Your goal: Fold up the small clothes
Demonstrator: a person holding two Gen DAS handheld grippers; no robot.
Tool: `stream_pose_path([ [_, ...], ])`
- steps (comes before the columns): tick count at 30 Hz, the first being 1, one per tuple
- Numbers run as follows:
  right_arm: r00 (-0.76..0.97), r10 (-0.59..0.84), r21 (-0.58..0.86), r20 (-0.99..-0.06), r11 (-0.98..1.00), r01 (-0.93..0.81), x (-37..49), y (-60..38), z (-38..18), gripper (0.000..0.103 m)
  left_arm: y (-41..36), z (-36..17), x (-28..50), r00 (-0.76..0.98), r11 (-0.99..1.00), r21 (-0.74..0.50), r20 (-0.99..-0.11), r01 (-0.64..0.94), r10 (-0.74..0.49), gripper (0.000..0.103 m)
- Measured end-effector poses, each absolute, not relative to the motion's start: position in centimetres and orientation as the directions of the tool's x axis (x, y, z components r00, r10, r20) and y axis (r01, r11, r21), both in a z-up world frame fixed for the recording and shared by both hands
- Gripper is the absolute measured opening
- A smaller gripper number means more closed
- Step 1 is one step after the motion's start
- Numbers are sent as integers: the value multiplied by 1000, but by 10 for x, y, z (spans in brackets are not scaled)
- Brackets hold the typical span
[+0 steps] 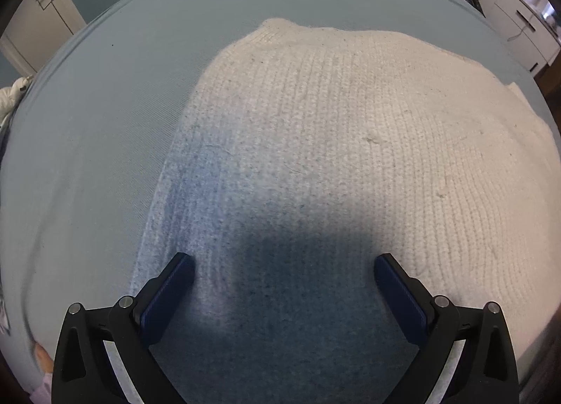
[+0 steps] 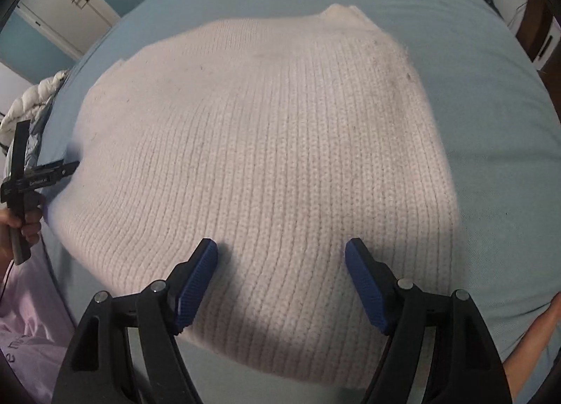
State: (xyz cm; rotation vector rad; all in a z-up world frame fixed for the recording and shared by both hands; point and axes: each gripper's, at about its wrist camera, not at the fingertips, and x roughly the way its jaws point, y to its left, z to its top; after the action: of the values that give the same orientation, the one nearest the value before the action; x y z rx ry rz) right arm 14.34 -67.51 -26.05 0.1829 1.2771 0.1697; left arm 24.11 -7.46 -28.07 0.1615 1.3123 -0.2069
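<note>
Across the whole field of both wrist views lies a pale blue bed sheet [image 1: 105,123], stretched smooth and filling the scene from near edge to far edge. Upon it rests the cream knitted garment [image 2: 266,158], spread flat in a broad folded block with its ribs running from near to far; it sits at the middle of the sheet, and one far corner of it rises in a small peak. White cabinets [image 1: 519,18] stand along the far right of the room, and a white door [image 2: 66,0] shows at far left against a blue-green wall. A bundle of pale quilted fabric [image 2: 42,95] lies just off the sheet's left edge. Lilac cloth [image 2: 28,316] occupies the near left corner of the right wrist view.

The right gripper [image 2: 281,253] points steeply down over the near part of the garment, its blue-padded jaws standing well apart with only the knit surface below them and nothing clamped. The left gripper [image 1: 284,265] points down over the garment's left near part, jaws likewise wide apart and empty, casting a dark shadow on the knit. Seen from the right wrist view, a hand [image 2: 21,225] holds that left tool at the garment's left edge.
</note>
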Motion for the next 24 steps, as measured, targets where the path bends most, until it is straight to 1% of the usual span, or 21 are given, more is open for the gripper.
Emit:
stream_pose_path([
  [2,297,221,236,-929,972,15,145,-696,-254,72,-70,-284,242,229,975,-28,-970,222,-80,103],
  [5,379,171,231,-910,966,118,141,-737,-236,72,-67,-288,243,228,975,-45,-969,216,-95,103],
  [7,407,166,234,-898,965,122,138,-746,-228,72,-65,-289,243,232,975,-50,-967,215,-101,103],
  [9,365,124,180,-923,976,123,141,-750,-234,78,-65,-290,244,232,976,-49,-968,214,-99,103],
  [12,224,90,121,-971,984,131,145,-752,-274,81,-65,-286,244,231,977,-16,-971,215,-67,103],
  [13,211,135,170,-968,973,157,146,-759,-283,83,-67,-281,244,236,974,10,-971,224,-45,103],
  [15,224,182,232,-957,947,222,148,-777,-279,83,-73,-270,244,250,965,81,-968,249,17,103],
  [16,237,183,241,-954,939,247,148,-786,-274,83,-75,-264,244,262,957,123,-964,264,51,103],
  [18,313,127,226,-941,925,305,144,-806,-254,85,-75,-242,242,307,938,195,-946,286,103,103],
  [19,344,107,225,-933,920,322,142,-814,-245,85,-74,-236,241,318,935,204,-942,291,107,103],
  [21,383,115,255,-917,905,339,135,-829,-231,85,-66,-216,233,329,936,194,-940,294,92,103],
  [24,402,151,308,-903,879,363,125,-845,-224,85,-44,-194,212,303,954,111,-953,277,23,103],
])
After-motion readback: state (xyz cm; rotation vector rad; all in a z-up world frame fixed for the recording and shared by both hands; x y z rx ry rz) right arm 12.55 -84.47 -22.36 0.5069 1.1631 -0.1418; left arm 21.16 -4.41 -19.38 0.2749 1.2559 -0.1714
